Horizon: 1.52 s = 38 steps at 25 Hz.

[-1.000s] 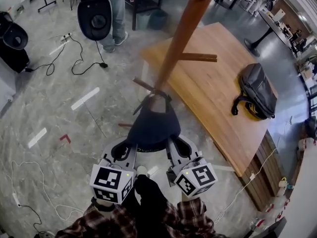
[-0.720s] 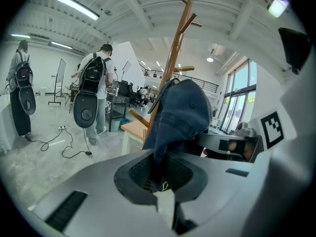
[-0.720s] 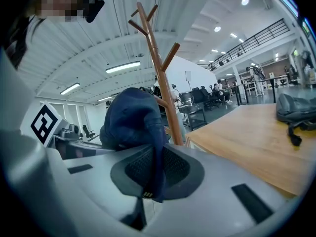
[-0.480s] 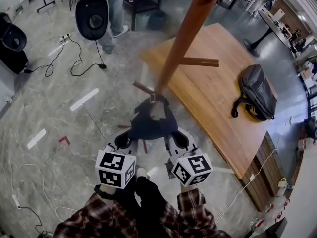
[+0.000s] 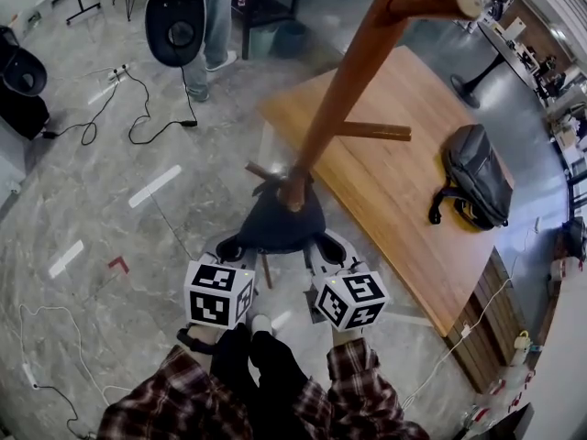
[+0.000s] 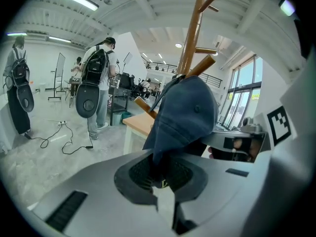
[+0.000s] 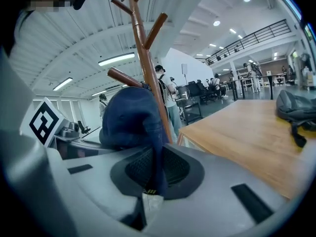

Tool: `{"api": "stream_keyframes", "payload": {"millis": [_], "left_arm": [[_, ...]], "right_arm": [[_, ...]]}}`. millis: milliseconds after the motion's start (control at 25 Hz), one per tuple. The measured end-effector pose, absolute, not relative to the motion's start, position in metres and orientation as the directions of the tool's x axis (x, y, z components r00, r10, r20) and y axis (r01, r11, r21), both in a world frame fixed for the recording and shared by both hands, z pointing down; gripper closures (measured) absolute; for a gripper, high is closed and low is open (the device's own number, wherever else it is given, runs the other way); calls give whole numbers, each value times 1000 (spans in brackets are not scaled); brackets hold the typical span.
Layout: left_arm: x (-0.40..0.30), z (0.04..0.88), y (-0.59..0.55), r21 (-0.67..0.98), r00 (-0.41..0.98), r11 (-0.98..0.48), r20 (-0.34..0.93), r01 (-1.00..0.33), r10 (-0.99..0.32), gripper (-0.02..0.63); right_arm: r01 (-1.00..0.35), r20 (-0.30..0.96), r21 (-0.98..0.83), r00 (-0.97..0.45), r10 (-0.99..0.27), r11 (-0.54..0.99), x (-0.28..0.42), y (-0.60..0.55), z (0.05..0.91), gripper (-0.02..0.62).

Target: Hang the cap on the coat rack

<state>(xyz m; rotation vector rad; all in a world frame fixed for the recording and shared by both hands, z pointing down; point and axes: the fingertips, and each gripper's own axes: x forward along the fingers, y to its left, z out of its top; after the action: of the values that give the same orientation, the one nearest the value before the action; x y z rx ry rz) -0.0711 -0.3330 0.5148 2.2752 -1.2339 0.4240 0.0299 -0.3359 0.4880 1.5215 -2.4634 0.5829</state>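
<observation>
A dark blue cap hangs stretched between my two grippers, just under the wooden coat rack. The tip of a low peg pokes up through the cap's back opening. My left gripper is shut on the cap's left edge, and my right gripper is shut on its right edge. In the left gripper view the cap rises from the shut left gripper against the coat rack. The right gripper view shows the cap pinched in the right gripper, with the coat rack behind it.
A wooden table stands right of the rack with a black backpack on it. A person with a black bag stands at the back left. Cables trail over the marble floor, and another black bag sits at far left.
Both grippers have come down and back towards me with the cap. The cap's back opening has slid over the low peg, whose tip now shows through it.
</observation>
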Motion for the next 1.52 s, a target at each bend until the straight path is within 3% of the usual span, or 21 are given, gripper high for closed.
{"api": "stream_keyframes", "payload": {"millis": [680, 720, 880, 1360, 1520], "left_arm": [[-74, 520, -346, 315, 545, -445, 469, -838, -695, 578], [-74, 518, -345, 314, 548, -449, 462, -836, -697, 574], [-76, 510, -343, 312, 554, -458, 443, -833, -705, 451], [-90, 490, -309, 278, 512, -430, 444, -859, -736, 442], [-89, 449, -299, 241, 512, -452, 378, -859, -772, 442]], "right_arm": [[-889, 376, -235, -456, -807, 392, 29, -344, 495, 566], [-888, 375, -235, -457, -807, 394, 30, -344, 494, 561], [-883, 381, -231, -468, -797, 408, 30, -338, 491, 511], [-883, 377, -258, -466, -801, 392, 43, -302, 484, 500], [-881, 339, -251, -467, -816, 400, 46, -294, 459, 502]]}}
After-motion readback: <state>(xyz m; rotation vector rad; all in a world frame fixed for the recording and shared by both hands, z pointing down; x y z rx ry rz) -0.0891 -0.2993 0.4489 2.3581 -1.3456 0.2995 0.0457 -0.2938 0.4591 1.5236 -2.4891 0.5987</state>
